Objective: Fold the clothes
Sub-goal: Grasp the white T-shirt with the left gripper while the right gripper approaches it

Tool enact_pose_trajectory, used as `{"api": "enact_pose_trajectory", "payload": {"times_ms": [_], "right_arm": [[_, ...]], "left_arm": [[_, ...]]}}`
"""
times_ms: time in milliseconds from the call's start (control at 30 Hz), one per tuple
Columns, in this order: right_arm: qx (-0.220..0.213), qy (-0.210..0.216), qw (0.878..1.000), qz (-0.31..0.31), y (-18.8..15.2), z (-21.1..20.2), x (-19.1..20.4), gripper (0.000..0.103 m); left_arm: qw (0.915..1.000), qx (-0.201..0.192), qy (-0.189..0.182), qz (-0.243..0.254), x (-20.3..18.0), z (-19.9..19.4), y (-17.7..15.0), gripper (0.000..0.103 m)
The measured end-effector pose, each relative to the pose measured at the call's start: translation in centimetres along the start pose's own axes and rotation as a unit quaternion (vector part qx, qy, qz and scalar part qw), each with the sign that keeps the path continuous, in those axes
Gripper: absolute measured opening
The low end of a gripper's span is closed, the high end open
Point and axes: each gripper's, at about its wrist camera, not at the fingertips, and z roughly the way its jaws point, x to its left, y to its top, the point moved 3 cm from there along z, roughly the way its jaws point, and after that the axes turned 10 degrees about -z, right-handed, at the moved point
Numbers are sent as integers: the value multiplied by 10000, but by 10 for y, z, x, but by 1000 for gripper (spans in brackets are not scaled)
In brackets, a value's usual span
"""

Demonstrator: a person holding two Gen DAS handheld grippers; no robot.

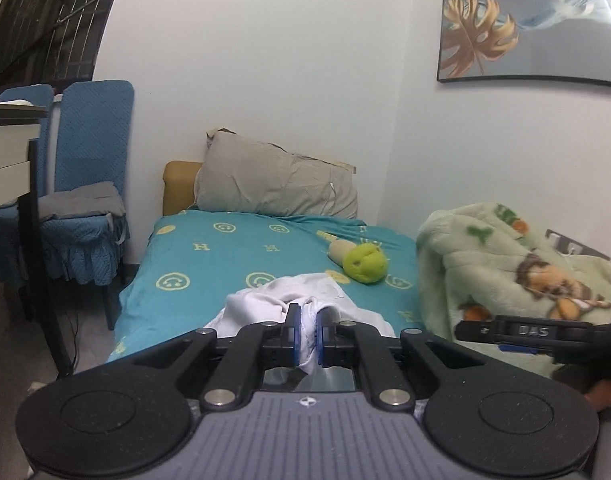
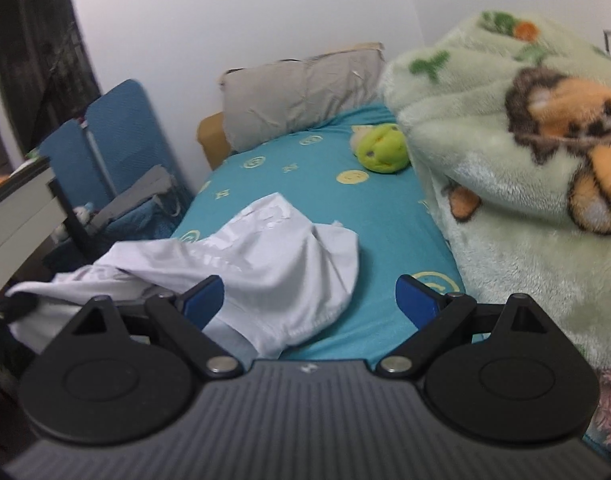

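- left gripper (image 1: 308, 322) pinching the white garment (image 2: 273, 256), bunched up at lower centre on the teal bed (image 2: 385, 216)
- right gripper (image 2: 310, 292) spread wide, holding nothing
- no folds yet, basically all still to do

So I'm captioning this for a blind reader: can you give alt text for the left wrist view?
The left gripper has its blue fingers shut on a bunch of white garment above a teal bed sheet printed with smiley faces. A grey pillow, a green plush toy and a pale green blanket lie beyond.
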Motion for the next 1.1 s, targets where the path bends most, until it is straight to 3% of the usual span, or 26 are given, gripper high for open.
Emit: {"api": "enact_pose_trajectory", "payload": {"times_ms": [67, 200, 267, 433, 533, 700, 733, 767, 867, 1100], "right_arm": [[86, 128, 9997, -166, -5, -6, 10, 83], [592, 545, 9965, -213, -13, 3, 29, 79], [929, 717, 9927, -263, -13, 18, 41, 78], [1752, 872, 9791, -551, -19, 66, 66, 78], [1990, 768, 9739, -774, -33, 94, 73, 74], [1944, 511, 9739, -1057, -54, 125, 67, 70], [1928, 487, 9740, -1086, -56, 129, 65, 61], [1937, 517, 9744, -1018, -56, 130, 63, 44], [1926, 599, 9761, -811, -51, 134, 58, 10], [972, 786, 9920, -159, -4, 90, 45, 4]], "left_arm": [[9993, 210, 290, 96, 8, -13, -11, 7], [9927, 687, 989, 38, 35, -16, -26, 8], [9904, 772, 1145, -113, 46, -13, -27, 8], [9918, 406, 1154, -373, 56, -18, -22, 8], [9908, 200, 1237, -520, 61, -19, -18, 8], [9850, 191, 1542, -753, 71, 2, -11, 8], [9837, 221, 1581, -824, 74, 6, -11, 8], [9828, 252, 1623, -844, 79, 12, -12, 8], [9802, 412, 1779, -765, 86, 29, -15, 8], [9779, 723, 1947, -249, 81, 52, -27, 9]]}}
